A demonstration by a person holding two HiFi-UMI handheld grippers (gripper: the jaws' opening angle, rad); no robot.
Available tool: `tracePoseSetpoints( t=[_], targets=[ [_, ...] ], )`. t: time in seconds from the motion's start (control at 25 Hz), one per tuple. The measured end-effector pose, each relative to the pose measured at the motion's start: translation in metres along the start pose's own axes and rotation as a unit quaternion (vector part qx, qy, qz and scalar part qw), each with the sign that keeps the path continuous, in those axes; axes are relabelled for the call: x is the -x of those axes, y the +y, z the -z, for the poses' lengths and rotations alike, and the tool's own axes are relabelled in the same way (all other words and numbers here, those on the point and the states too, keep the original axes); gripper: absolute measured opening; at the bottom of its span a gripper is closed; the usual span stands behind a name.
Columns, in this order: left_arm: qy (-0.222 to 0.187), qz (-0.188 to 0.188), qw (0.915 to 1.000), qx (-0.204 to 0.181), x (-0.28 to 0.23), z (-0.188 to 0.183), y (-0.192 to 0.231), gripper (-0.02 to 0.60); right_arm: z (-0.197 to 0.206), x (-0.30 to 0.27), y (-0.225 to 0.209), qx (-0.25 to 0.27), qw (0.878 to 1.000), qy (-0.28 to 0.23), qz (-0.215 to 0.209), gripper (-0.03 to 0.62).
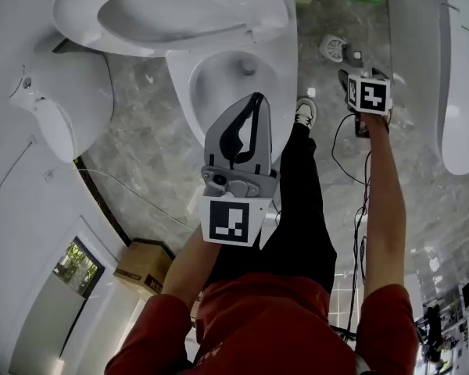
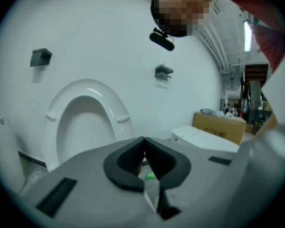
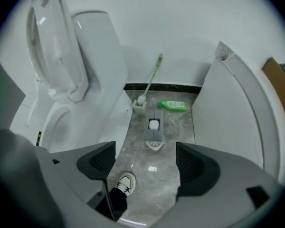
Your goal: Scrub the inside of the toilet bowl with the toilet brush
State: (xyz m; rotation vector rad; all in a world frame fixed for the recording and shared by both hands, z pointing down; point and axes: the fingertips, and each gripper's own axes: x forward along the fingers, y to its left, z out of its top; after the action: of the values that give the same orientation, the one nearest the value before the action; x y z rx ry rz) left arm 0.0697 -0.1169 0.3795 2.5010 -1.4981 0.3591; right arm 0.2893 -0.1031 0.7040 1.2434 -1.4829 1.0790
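The toilet bowl (image 1: 234,76) stood seat-up, the left gripper (image 1: 255,104) clenched empty near its front rim and the right gripper (image 3: 146,161) spread wide, empty, beside it. The toilet brush (image 3: 146,87) rested in its holder (image 3: 139,107) beside the bowl, so those open jaws should likely take the handle (image 3: 152,76) mid-shaft (for leverage); its bristles were hard to make out.

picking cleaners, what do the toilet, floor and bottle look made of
The toilet looks like glazed ceramic: glossy white, sharp highlights. The floor seems polished grey stone or stone-look tile: veined, mirrors a light. The bottle is probably plastic: evenly bright green.
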Motion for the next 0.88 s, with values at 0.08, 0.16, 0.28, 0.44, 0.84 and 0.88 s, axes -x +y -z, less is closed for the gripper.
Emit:
tracePoseSetpoints(
  t=[0.08, 0.16, 0.28, 0.44, 0.84, 0.88],
  targets=[
    [-0.015, 0.003, 0.9999, 0.0, 0.042, -0.02, 0.0, 0.0, 0.014, 0.053, 0.015, -0.019, 0.999, -0.031, 0.003, 0.379],
    [-0.022, 0.005, 0.9997, -0.003, 0.091, -0.038, 0.004, 0.0, 0.023, 0.115, 0.041, -0.03, 0.996, -0.078, -0.003, 0.379],
    [-0.049, 0.001, 0.9988, -0.004, 0.165, -0.073, 0.013, 0.0, 0.02, 0.221, 0.084, -0.05, 0.983, -0.176, -0.019, 0.379],
    [-0.073, -0.013, 0.9969, 0.024, 0.272, -0.119, 0.033, 0.0, 0.042, 0.383, 0.157, -0.065, 0.95, -0.305, -0.028, 0.379],
    [-0.164, -0.079, 0.9832, 0.009, 0.408, -0.25, 0.063, 0.0, 0.016, 0.682, 0.295, 0.044, 0.813, -0.573, -0.094, 0.345],
    [-0.175, -0.084, 0.981, 0.003, 0.415, -0.266, 0.064, 0.0, 0.015, 0.707, 0.297, 0.049, 0.795, -0.599, -0.083, 0.301]
  ],
)
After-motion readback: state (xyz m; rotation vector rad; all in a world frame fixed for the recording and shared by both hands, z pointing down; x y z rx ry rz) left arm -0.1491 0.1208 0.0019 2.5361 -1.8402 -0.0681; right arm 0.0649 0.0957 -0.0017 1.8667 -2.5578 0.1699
